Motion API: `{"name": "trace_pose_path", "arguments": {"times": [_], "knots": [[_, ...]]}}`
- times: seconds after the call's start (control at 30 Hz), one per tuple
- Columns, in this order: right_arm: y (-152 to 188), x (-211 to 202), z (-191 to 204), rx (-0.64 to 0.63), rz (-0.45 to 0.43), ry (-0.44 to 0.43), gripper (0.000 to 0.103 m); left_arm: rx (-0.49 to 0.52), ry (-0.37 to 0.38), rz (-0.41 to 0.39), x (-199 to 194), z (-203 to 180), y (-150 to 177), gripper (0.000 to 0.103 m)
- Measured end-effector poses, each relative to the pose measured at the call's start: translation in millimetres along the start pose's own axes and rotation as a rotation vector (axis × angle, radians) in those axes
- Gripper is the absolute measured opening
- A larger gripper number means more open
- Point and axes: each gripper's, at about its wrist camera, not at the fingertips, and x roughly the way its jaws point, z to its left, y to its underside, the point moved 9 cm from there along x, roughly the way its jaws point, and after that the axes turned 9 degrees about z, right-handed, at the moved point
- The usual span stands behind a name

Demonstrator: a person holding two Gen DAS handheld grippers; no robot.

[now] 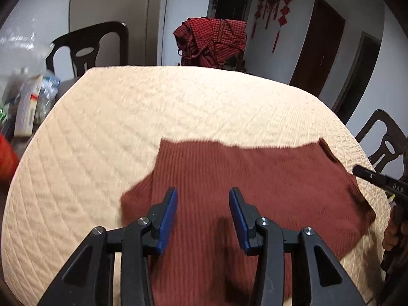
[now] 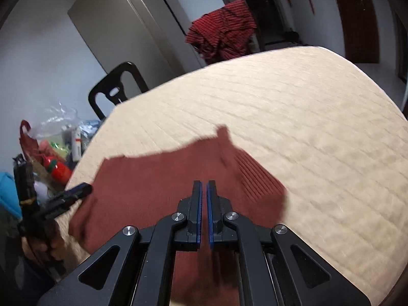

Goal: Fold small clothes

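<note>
A rust-brown ribbed knit garment [image 1: 255, 191] lies flat on the cream quilted table cover [image 1: 153, 114]. My left gripper [image 1: 203, 193] hovers over the garment's left part, its blue pads apart with nothing between them. Its black tip also shows at the left of the right wrist view [image 2: 76, 191], held by a hand [image 2: 38, 247]. My right gripper [image 2: 204, 185] hangs above the garment [image 2: 153, 178] near its right side, its pads shut together and no cloth visibly pinched. One of its black fingers [image 1: 367, 174] enters the left wrist view from the right edge. Both views are motion-blurred.
A red checked cloth [image 1: 211, 40] is draped over something behind the table. Black chairs stand at the back left [image 1: 86, 46] and at the right [image 1: 382, 140]. Bags, boxes and bottles [image 2: 56, 153] are piled beside the table's left edge. Bare quilted cover [image 2: 306, 114] stretches beyond the garment.
</note>
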Motion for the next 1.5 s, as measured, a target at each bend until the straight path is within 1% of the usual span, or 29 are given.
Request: {"name": "trace_pose_path", "arguments": {"times": [0.07, 0.13, 0.2, 0.23, 0.27, 0.3, 0.33, 0.47, 0.57, 0.67, 0.77, 0.83, 0.9, 0.97, 1.0, 1.07, 1.13, 1.23, 1.3, 1.37, 1.4, 1.43, 1.5], "knots": [[-18, 11, 4, 0.005, -0.001, 0.005, 0.003, -0.008, 0.005, 0.016, 9, -2, -9, 0.045], [-26, 25, -2, 0.038, 0.028, 0.014, 0.004, -0.013, -0.005, 0.028, 18, 0, -14, 0.045], [-29, 41, -15, 0.086, 0.083, 0.012, 0.004, -0.036, -0.008, 0.053, 28, 5, -14, 0.045], [-28, 47, -24, 0.113, 0.1, 0.022, 0.004, -0.048, -0.016, 0.063, 33, 10, -13, 0.045], [-26, 52, -36, 0.158, 0.11, 0.008, 0.003, -0.058, -0.021, 0.068, 36, 14, -11, 0.045], [-25, 50, -38, 0.176, 0.1, -0.031, 0.003, -0.064, -0.01, 0.056, 36, 16, -10, 0.045], [-24, 48, -42, 0.189, 0.096, -0.048, 0.003, -0.066, 0.002, 0.049, 34, 17, -9, 0.045], [-18, 37, -48, 0.208, 0.076, -0.058, 0.003, -0.077, 0.025, 0.038, 31, 17, -8, 0.045], [-14, 20, -43, 0.175, 0.046, -0.036, 0.004, -0.092, 0.041, 0.017, 19, 18, -6, 0.045], [-2, 0, -28, 0.126, 0.025, -0.035, 0.004, -0.091, 0.031, -0.01, -1, 19, 4, 0.045], [25, -20, -10, 0.05, 0.016, -0.026, 0.004, -0.082, 0.027, -0.034, -22, 22, 21, 0.045], [46, -28, -4, 0.022, 0.022, -0.011, 0.004, -0.079, 0.028, -0.033, -31, 22, 37, 0.045], [62, -30, -6, 0.017, 0.03, -0.001, 0.004, -0.073, 0.039, -0.039, -39, 20, 52, 0.045], [77, -27, -16, 0.028, 0.046, 0.018, 0.004, -0.057, 0.017, -0.042, -40, 20, 66, 0.045], [79, -25, -24, 0.035, 0.05, 0.026, 0.004, -0.056, 0.003, -0.033, -37, 22, 72, 0.045], [77, -28, -29, 0.068, 0.034, 0.002, 0.003, -0.083, -0.008, 0.007, -29, 27, 80, 0.045], [74, -37, -24, 0.066, 0.018, 0.016, 0.004, -0.101, 0.002, -0.011, -37, 28, 80, 0.045], [74, -51, -13, 0.03, -0.014, 0.007, 0.004, -0.109, 0.018, -0.043, -52, 26, 81, 0.045], [80, -50, -14, 0.024, -0.007, 0.021, 0.004, -0.108, 0.014, -0.034, -50, 27, 86, 0.045], [88, -40, -23, 0.033, 0.023, 0.043, 0.004, -0.129, 0.0, 0.011, -38, 32, 94, 0.045], [91, -36, -28, 0.049, 0.033, 0.043, 0.004, -0.144, 0.005, 0.029, -35, 35, 99, 0.046], [92, -39, -29, 0.062, 0.021, 0.023, 0.004, -0.148, 0.006, 0.019, -37, 35, 98, 0.046], [93, -47, -26, 0.063, 0.01, 0.025, 0.004, -0.156, 0.005, 0.009, -45, 34, 97, 0.045]]}}
